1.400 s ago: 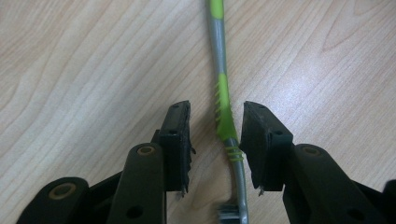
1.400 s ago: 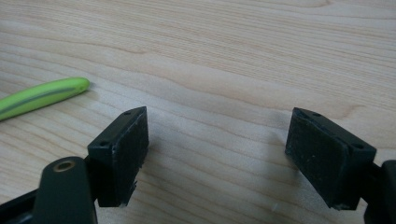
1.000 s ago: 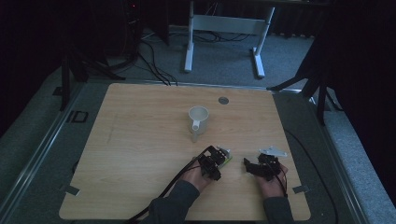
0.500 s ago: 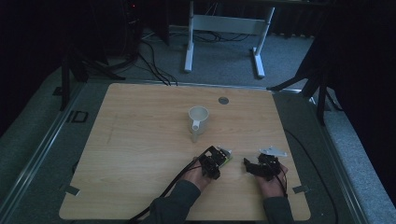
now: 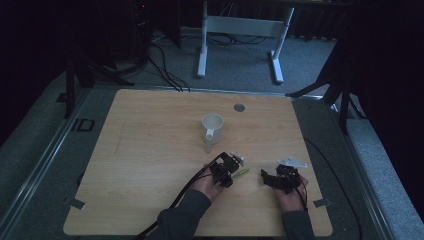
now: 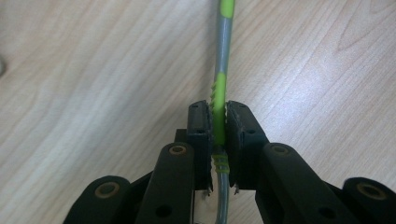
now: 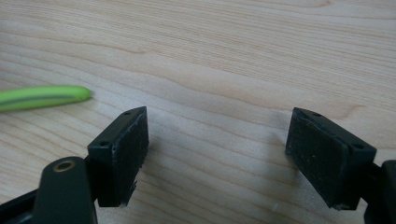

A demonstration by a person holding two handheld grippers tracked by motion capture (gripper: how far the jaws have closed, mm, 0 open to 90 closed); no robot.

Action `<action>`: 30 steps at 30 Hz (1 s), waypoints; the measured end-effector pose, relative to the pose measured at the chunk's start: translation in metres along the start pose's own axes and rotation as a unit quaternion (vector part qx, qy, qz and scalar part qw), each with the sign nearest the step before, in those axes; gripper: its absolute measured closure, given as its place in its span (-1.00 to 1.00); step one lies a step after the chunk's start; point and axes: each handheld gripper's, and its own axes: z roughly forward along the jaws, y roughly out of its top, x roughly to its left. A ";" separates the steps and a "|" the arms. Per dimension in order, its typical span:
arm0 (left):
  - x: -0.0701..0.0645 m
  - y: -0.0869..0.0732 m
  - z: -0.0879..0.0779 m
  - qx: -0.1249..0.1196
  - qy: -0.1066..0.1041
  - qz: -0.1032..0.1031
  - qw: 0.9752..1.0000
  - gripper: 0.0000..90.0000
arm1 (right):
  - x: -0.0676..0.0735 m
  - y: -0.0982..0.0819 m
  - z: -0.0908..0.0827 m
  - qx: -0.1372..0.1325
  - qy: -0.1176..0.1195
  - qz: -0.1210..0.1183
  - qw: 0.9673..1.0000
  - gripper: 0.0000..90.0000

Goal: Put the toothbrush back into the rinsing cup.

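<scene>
Two grippers sit near the table's point(image 5: 150, 150) front edge. The left gripper point(image 6: 218, 122) has its jaws clenched on a green-and-grey toothbrush point(image 6: 223, 51), pinching the ribbed grip while the handle lies along the wood toward the right gripper point(image 7: 217, 140), whose jaws stand wide apart over bare wood. The hold looks narrow and off-centre, so I judge the toothbrush could pivot or slip if lifted quickly. A white mug point(image 5: 212, 126) stands well apart, farther back. No brand, label or writing is legible anywhere.
</scene>
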 end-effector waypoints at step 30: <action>0.050 -0.024 -0.045 -0.072 -0.019 0.025 0.997 0.80 | 0.009 0.009 0.000 0.010 -0.003 0.004 1.000 0.02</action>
